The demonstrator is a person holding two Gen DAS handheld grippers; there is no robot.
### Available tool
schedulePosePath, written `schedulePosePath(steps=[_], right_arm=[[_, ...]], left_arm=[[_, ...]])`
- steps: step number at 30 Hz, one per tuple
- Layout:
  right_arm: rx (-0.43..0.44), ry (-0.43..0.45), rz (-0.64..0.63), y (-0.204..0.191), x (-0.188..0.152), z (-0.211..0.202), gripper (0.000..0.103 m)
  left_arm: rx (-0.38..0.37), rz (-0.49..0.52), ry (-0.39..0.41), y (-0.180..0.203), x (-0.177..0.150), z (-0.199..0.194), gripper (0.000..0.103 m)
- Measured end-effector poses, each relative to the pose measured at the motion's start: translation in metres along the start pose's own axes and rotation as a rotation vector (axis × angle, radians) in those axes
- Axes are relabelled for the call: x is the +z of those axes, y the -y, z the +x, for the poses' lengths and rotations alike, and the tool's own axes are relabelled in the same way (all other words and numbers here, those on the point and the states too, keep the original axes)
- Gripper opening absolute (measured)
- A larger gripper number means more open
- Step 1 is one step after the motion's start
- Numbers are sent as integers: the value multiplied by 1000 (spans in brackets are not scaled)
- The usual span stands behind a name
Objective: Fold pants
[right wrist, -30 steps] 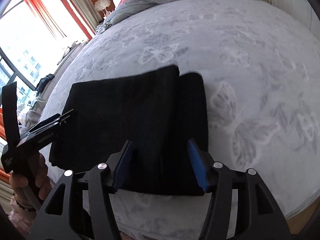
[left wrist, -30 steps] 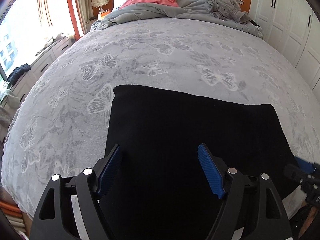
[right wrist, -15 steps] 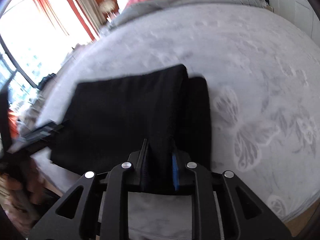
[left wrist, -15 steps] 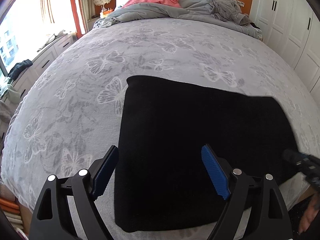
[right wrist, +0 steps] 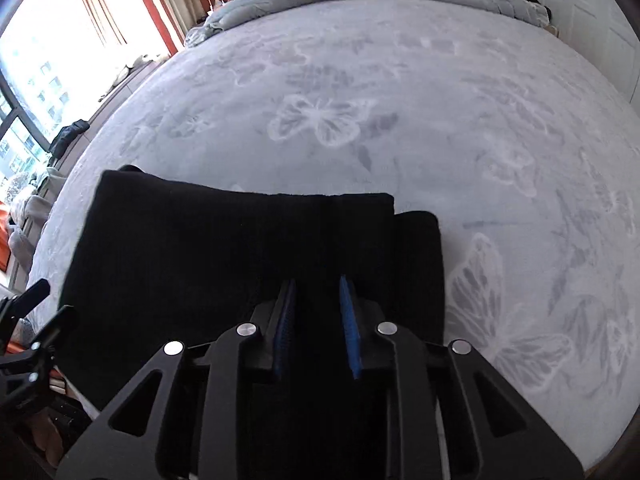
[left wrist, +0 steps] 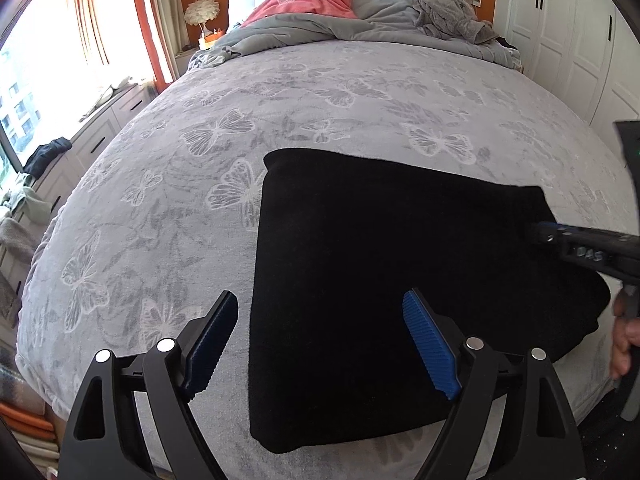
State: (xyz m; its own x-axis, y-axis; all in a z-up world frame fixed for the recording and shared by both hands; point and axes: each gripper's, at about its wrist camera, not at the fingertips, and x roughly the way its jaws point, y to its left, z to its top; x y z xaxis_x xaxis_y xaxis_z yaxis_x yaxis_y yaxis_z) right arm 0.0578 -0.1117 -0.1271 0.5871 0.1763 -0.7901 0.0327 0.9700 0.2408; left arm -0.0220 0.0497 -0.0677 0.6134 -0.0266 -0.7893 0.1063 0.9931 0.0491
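Moved since 1 s back: right gripper [right wrist: 318,330] jaws narrowed from wide, closing on black fold between pads | left gripper [left wrist: 316,350] spread wide, holding nothing, above near-left corner | folded pants [left wrist: 400,280] flat on butterfly bedspread [left wrist: 320,92], near edge

Left gripper [left wrist: 320,340] jaws spread wide, hovering over near-left part of folded black pants [left wrist: 400,280], nothing between pads. Pants lie flat on grey butterfly bedspread [left wrist: 320,100] ahead. Right gripper [left wrist: 580,248] enters from far right, tip at pants' right edge; grey duvet [left wrist: 360,20] far ahead
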Motion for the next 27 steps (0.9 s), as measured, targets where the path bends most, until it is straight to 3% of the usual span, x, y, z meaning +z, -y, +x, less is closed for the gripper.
schedulePosePath(steps=[3,6,7,9,12,15,16,18,20,24,27], right_arm=[[61,104,22,-7,-3,-39,24],[-46,4,-31,-5,-17,-8,26],[-45,19,-37,-3,-22,-5,26],[-29,46,-13,-5,-22,-26,27],[72,117,47,-1,-26,-63,30],[26,8,40,13,-44,-36,29],[19,2,63,20,-51,-31,30],[110,4,150,27,-56,-45,34],[159,44,158,25,-60,-69,35],[114,-46,119,29,-84,-49,36],[155,-15,151,31,-84,-52,36]], left_arm=[[-6,-8,-5,-3,0,0,82],[-13,-12,-17,-5,1,3,82],[-15,-17,-23,-6,1,4,82],[-24,-26,-35,-6,3,6,82],[-19,-20,-28,-6,2,5,82],[-13,-18,-29,-5,1,6,82],[-15,-21,-34,-4,1,6,82],[-19,-19,-33,-3,1,5,82],[-9,-15,-22,-3,-1,2,82],[-47,-25,-39,-5,-6,2,86],[-39,-2,-73,2,-11,16,86]])
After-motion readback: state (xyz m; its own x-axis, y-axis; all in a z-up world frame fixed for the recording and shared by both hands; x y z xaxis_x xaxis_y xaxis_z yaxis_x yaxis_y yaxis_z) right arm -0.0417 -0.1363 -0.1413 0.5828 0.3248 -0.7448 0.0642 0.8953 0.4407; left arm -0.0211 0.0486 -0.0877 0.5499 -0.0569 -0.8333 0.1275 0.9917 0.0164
